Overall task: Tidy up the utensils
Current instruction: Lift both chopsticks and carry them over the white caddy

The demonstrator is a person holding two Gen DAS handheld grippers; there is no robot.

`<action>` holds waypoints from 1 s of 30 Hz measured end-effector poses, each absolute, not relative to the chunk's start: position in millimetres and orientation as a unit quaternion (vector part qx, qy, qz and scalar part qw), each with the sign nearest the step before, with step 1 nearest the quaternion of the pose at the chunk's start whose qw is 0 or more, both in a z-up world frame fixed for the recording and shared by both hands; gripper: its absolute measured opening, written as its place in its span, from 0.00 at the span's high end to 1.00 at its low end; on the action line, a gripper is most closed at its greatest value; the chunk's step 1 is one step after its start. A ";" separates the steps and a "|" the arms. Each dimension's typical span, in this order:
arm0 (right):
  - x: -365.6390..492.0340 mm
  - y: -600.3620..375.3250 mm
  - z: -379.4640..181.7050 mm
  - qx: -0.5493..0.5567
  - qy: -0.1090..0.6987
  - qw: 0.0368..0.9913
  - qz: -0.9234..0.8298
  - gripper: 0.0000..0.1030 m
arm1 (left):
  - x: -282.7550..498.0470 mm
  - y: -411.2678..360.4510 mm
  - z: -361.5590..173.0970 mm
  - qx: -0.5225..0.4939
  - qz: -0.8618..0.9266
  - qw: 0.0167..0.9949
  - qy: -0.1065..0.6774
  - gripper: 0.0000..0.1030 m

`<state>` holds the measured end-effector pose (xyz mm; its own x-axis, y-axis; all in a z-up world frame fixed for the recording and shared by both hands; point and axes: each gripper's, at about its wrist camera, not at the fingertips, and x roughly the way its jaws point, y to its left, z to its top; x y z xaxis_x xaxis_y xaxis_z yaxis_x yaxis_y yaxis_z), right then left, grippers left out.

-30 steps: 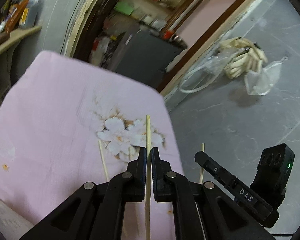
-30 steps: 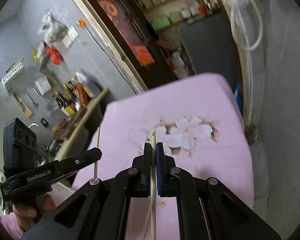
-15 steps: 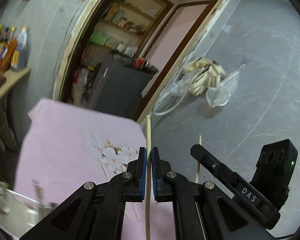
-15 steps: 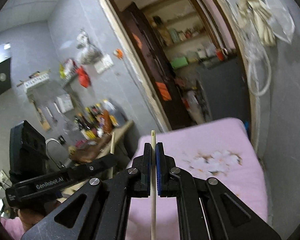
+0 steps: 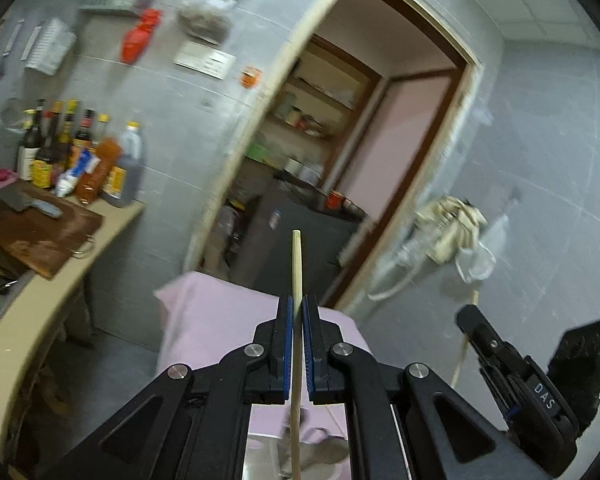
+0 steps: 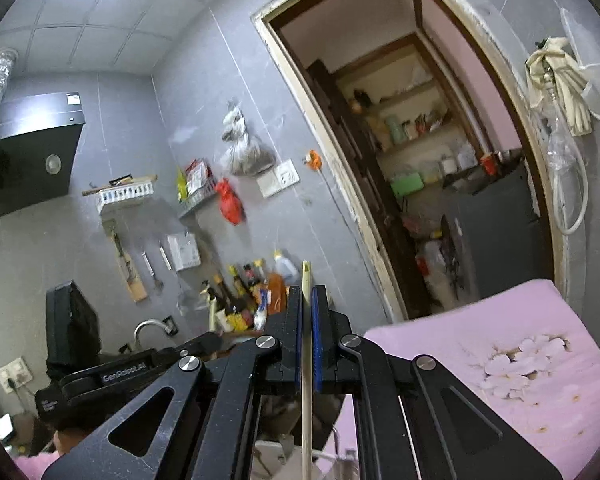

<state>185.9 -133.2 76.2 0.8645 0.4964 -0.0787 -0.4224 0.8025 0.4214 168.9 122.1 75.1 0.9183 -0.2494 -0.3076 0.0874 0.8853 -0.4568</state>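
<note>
Two chopsticks are riding clamped lengthwise, one (image 5: 296, 264) in the left gripper (image 5: 296, 312), one (image 6: 306, 280) in the right gripper (image 6: 306, 304), above the pink table (image 6: 540, 360); thin sticks may be slipping or twisting free.

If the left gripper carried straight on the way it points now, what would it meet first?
Probably the dark cabinet in the doorway: the chopstick held in the left gripper points at it, over the pink cloth. Nothing shows in between, though depth is unclear.
</note>
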 end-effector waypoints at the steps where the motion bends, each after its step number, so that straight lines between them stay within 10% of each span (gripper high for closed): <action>1: 187.1 -128.5 74.0 0.202 0.089 0.945 0.239 0.96 | 168.1 128.1 72.3 -0.226 -0.083 0.954 0.177 0.95; 30: 193.2 -66.6 7.0 0.090 0.072 0.979 0.168 0.96 | 162.9 102.6 -6.8 -0.093 -0.006 0.990 0.105 0.95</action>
